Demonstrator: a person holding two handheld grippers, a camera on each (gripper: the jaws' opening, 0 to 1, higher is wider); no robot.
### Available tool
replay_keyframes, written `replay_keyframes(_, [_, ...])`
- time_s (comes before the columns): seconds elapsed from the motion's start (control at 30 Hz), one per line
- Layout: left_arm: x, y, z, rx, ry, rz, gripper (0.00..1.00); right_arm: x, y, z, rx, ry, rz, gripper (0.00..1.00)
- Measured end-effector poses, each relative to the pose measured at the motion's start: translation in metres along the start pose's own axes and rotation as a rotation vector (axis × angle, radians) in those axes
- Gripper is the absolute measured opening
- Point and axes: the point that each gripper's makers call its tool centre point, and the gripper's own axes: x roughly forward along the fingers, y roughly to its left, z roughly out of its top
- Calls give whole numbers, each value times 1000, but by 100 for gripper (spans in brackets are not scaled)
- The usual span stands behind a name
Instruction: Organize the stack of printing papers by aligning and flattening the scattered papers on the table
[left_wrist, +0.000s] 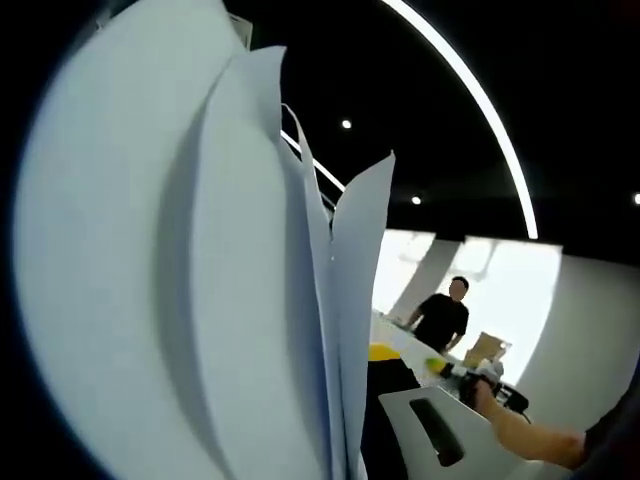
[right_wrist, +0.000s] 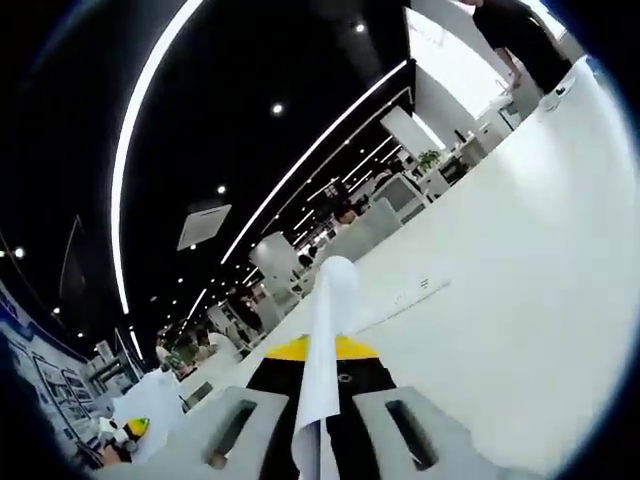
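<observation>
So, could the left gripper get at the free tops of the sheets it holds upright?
Probably not by itself. The left gripper is shut on the papers at their lower edge, and the fanned tops rise well beyond its jaws. The right gripper also pinches a paper sheet.

At right of centre in the left gripper view we see a person in a black short-sleeved shirt (left_wrist: 441, 318) standing beside a long white table (left_wrist: 402, 340), under a curved white ceiling light strip (left_wrist: 480, 100). In the right gripper view, a broad white tabletop (right_wrist: 500, 310) fills the right, a dark-clothed person (right_wrist: 520, 35) at upper right.
</observation>
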Motion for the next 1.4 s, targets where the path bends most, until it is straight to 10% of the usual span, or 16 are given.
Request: replay_keyframes(1.4, [-1, 3, 0, 2, 0, 1, 7, -5, 64, 31, 107, -113, 190, 0])
